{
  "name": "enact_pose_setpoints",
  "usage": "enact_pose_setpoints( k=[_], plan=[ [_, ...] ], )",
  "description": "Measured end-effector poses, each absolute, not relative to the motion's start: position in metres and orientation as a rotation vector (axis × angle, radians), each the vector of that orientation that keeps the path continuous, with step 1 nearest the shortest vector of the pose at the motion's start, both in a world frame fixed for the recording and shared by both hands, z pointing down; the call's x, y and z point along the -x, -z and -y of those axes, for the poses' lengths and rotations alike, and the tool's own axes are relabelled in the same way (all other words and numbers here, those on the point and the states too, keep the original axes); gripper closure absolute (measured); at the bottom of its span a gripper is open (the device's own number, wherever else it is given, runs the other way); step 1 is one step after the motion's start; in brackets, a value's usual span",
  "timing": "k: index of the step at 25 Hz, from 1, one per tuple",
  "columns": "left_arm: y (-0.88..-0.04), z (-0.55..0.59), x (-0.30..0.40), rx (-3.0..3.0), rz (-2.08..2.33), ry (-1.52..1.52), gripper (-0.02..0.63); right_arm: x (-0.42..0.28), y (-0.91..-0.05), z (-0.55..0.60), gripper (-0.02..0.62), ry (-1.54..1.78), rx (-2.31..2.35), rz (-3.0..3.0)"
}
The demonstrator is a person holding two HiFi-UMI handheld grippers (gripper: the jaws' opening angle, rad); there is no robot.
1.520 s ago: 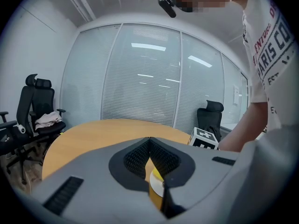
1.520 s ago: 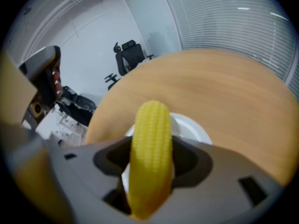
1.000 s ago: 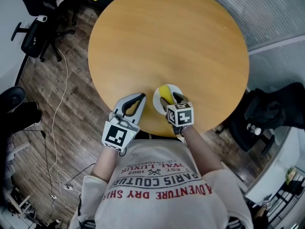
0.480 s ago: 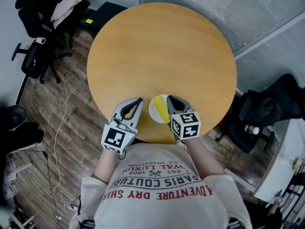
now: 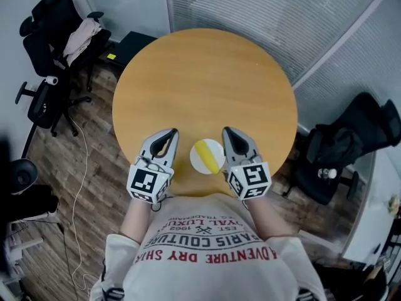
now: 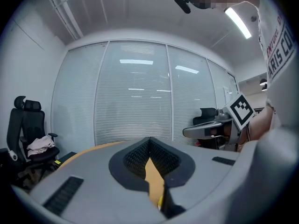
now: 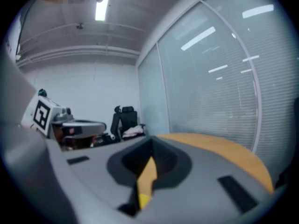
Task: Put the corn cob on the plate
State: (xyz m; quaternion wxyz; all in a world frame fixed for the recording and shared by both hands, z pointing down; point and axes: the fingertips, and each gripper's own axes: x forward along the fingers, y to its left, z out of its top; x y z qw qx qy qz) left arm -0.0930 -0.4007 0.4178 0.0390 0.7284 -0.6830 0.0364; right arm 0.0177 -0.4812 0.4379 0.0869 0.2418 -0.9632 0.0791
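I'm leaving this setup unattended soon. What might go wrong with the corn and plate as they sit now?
1. The plate sits close to the near edge of the table, right in front of the person; a bump might push it off.
2. The corn cob lies loose on the plate; being round, it might roll off if jolted.
3. The left gripper and right gripper, both shut and empty, flank the plate; lowering them carelessly might clip it.

Glass-walled office, round wooden table (image 5: 200, 80).
Blinded glass panels (image 5: 263, 17) stand beyond the left gripper (image 5: 169, 133); a black chair (image 5: 59, 24) sits far to its left on plank floor (image 5: 81, 168).
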Motion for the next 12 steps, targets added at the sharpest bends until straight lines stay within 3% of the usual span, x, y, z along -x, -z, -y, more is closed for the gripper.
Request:
enact_pose_setpoints(
  k=[12],
  plan=[
    [-0.385, 0.408, 0.065, -2.340, 2.071, -0.079, 0.572, -0.039, -0.414, 0.473, 0.568, -0.194, -0.752, 2.927]
  ],
)
